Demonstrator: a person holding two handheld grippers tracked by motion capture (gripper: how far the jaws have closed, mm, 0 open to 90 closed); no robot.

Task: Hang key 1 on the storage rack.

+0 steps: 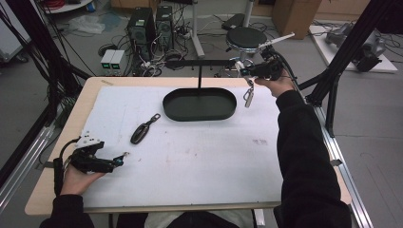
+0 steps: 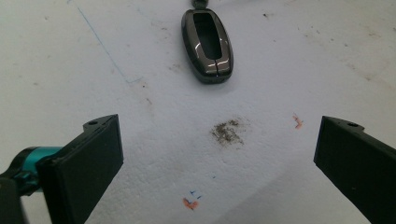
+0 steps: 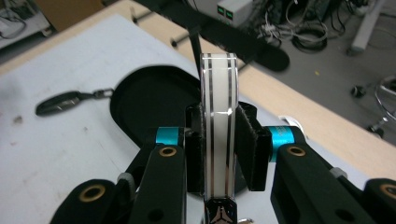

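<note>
My right gripper (image 1: 244,70) is raised over the table's far right, beyond the black oval tray (image 1: 199,118). It is shut on a white key fob (image 3: 218,116) with chrome stripes, held edge-on between the pads. A metal clip (image 1: 248,97) dangles below it. A dark glossy key fob (image 1: 141,133) with a short strap lies on the white mat left of the tray. The same dark fob (image 2: 208,46) lies ahead of my left gripper (image 2: 219,140). That left gripper (image 1: 119,160) rests low at the near left, open, with nothing between its jaws.
A black post with a crossbar (image 1: 204,62) rises from the tray's far side. The tray (image 3: 140,93) lies below and ahead of my right gripper. Black frame struts (image 1: 332,76) stand by the table's right edge. Computers, cables and a stool (image 1: 246,38) crowd the floor beyond.
</note>
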